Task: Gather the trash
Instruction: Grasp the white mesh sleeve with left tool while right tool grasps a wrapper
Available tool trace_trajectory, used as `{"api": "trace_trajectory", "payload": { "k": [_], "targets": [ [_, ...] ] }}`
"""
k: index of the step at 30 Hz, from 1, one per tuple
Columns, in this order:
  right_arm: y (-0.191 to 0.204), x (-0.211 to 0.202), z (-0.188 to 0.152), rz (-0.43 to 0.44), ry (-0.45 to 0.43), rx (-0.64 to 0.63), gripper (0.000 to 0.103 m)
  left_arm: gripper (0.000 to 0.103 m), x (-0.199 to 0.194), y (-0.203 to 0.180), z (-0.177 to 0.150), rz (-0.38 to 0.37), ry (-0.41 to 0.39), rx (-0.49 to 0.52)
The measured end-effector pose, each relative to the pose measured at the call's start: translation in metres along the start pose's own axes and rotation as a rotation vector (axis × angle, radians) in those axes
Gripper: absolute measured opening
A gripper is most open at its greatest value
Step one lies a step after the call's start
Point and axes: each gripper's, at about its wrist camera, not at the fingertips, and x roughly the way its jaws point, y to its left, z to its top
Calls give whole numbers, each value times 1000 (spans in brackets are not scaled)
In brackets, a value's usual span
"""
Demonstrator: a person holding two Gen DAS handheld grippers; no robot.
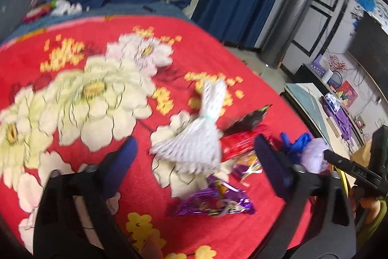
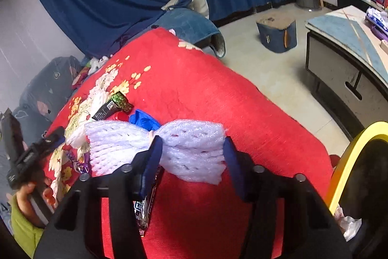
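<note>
Surface: we see a red blanket (image 1: 169, 222) with big white and yellow flowers, and the trash scattered on it.

Left gripper (image 1: 194, 157): we find its jaws spread wide, with nothing pinched; its blue pads stand either side of the litter without touching any piece.

White foam net (image 1: 194, 137): tied at the waist with a green band, it lies between and just past the left fingers, on the blanket.

Purple wrapper (image 1: 213, 200): it lies between the left fingers, nearer the camera than the foam net.

Other litter: a red packet (image 1: 236, 143), a dark wrapper (image 1: 249, 119) and a blue glove (image 1: 297, 141) sit close together beyond the right-hand finger of that gripper.

Right gripper (image 2: 191, 145): we see its jaws partly closed around one half of a second white foam net (image 2: 150, 145); whether the pads actually press it, we cannot tell.

Yellow-rimmed bin (image 2: 349, 157): it sits at the blanket's edge, right of the right gripper.
</note>
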Motion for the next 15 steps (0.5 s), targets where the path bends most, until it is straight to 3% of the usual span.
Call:
{"api": "trace_trajectory", "payload": {
  "k": [2,5,9,15],
  "targets": [
    [4,-4,-1,-2,-7,-24,12,69,4,2,-2,-10,16,-12],
    [8,-13,-3,4,-25,-53,7,56,9,0,-5,-20,35,-5],
    [17,-31,-8,11,-71,-93,5,21,13,1,-7,-12,45,-11],
    [31,-56,-11,48,-133,-115,5,7,2,4,-4,-44,-3,-23]
  ]
}}
